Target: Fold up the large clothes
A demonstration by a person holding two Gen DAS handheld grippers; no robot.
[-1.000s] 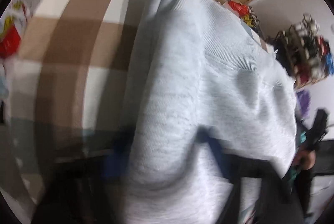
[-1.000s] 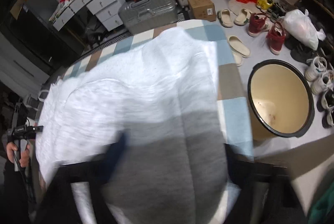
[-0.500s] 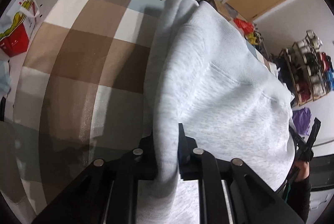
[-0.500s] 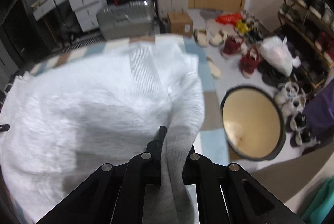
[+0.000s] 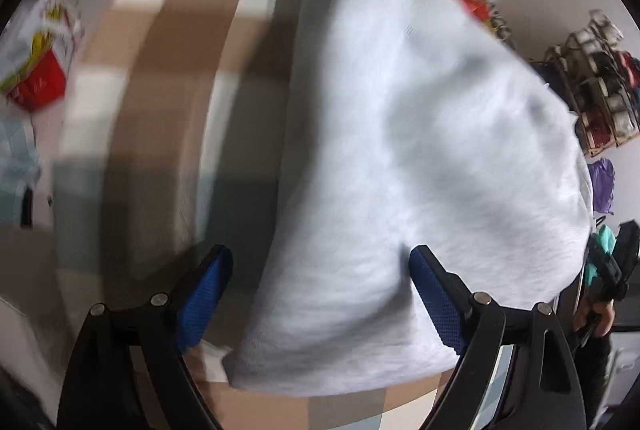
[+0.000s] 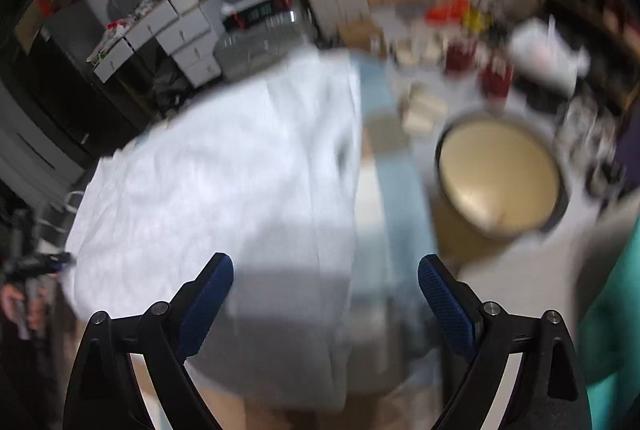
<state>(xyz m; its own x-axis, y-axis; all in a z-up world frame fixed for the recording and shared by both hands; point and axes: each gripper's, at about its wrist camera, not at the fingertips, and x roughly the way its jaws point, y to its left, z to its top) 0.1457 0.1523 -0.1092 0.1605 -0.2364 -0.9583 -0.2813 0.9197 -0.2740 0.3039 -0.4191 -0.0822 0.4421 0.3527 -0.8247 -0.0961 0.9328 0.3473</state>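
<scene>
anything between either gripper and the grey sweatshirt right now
Nothing visible does. The grey sweatshirt lies directly under both the left gripper and the right gripper on the checked cloth. Both sets of jaws have just opened, with the fabric's near edge between them but not pinched.

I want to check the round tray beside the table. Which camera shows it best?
The right wrist view: the round tray sits whole, though blurred, right of the sweatshirt. The left wrist view does not show it.

A pale grey sweatshirt [image 5: 420, 149] lies folded on the checked surface [image 5: 160, 89]. Its near edge is a soft rounded fold, with a ribbed band along the far end.
</scene>
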